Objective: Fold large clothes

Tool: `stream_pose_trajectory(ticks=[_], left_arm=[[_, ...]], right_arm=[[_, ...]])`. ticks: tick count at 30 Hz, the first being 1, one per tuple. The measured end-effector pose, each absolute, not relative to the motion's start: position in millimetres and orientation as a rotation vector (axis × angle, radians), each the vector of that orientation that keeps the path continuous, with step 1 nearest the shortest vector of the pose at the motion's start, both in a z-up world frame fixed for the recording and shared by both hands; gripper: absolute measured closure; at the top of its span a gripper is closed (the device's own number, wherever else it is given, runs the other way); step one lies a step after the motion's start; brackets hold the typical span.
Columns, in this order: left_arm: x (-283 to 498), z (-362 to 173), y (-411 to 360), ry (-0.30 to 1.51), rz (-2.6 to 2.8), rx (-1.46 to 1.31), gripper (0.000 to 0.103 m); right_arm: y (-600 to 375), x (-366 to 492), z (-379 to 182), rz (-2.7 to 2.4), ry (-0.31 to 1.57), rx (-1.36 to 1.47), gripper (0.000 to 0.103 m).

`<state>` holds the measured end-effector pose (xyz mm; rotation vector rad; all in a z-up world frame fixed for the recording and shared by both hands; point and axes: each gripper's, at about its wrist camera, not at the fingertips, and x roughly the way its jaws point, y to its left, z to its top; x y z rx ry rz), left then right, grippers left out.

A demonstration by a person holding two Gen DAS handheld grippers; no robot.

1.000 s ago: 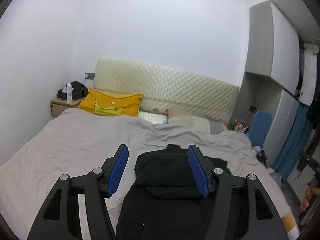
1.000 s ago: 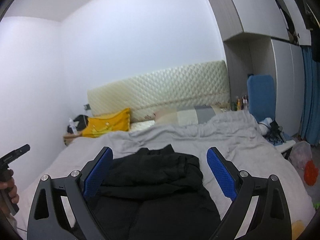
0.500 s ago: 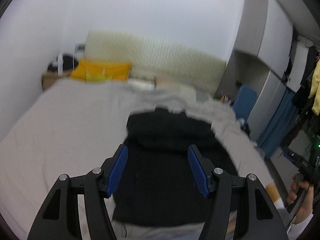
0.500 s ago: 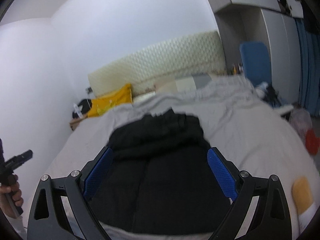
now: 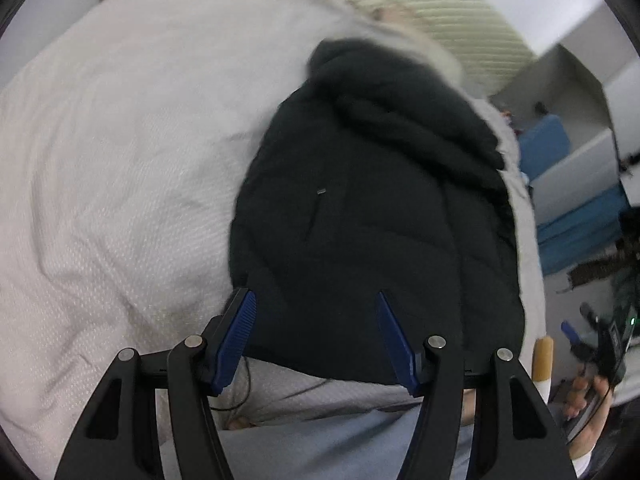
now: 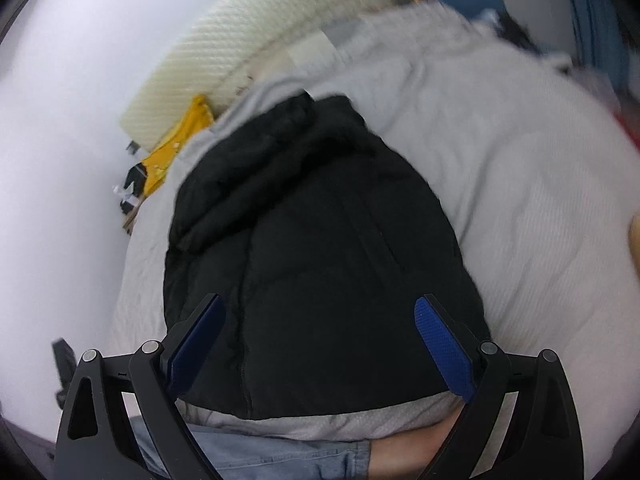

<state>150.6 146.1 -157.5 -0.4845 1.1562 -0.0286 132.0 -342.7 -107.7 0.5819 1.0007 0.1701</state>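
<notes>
A black puffer jacket (image 5: 372, 208) lies flat on the bed, hood toward the headboard, hem toward me. My left gripper (image 5: 314, 300) hangs open above the jacket's near hem, its blue pads apart with nothing between them. In the right wrist view the same jacket (image 6: 320, 248) fills the middle, its zipper running down to the hem. My right gripper (image 6: 320, 308) is also open over the hem, wider than the left, holding nothing. The right gripper's far end (image 5: 600, 340) and the hand carrying it show at the left view's lower right edge.
The jacket rests on a pale grey quilt (image 5: 120, 160) covering the bed. A yellow pillow (image 6: 176, 148) and a cream padded headboard (image 6: 240, 52) lie beyond. A blue chair (image 5: 544, 152) and cabinets stand to the right. The person's denim-clad legs (image 6: 260, 456) press the bed's near edge.
Both grippers have dropped toward the bed and tipped downward, so the jacket now fills both views. Both stayed open. The views are rolled and blurred.
</notes>
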Motion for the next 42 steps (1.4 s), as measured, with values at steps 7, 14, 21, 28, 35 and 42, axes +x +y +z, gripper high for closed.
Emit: stream_pose_trajectory(ticks=[7, 14, 21, 28, 35, 42], left_arm=[[179.9, -214.0, 167.9, 1.302, 0.029, -0.597, 0.040], [201.8, -258.8, 185.9, 1.416, 0.082, -0.704, 0.040], [202.7, -287.6, 193.5, 1.498, 0.114, -0.783, 0.039], [202.4, -294.2, 193.1, 1.545, 0.095, -0.834, 0.038], [205.6, -290.4, 195.4, 1.529, -0.049, -0.946, 0.039], [202.3, -280.5, 204.6, 1.493, -0.065, -0.966, 0.038]], right_arm=[[-367.9, 161.1, -162.8, 0.074, 1.113, 0.611, 0.008], [-406.1, 182.5, -229.5, -0.021, 1.216, 0.782, 0.007], [-407.5, 184.1, -256.1, 0.010, 1.287, 0.907, 0.005], [-392.8, 188.3, -250.6, 0.209, 1.229, 1.019, 0.006], [-381.9, 187.5, -223.4, 0.397, 1.115, 1.061, 0.010], [-374.6, 190.4, -214.1, 0.406, 1.089, 1.043, 0.011]])
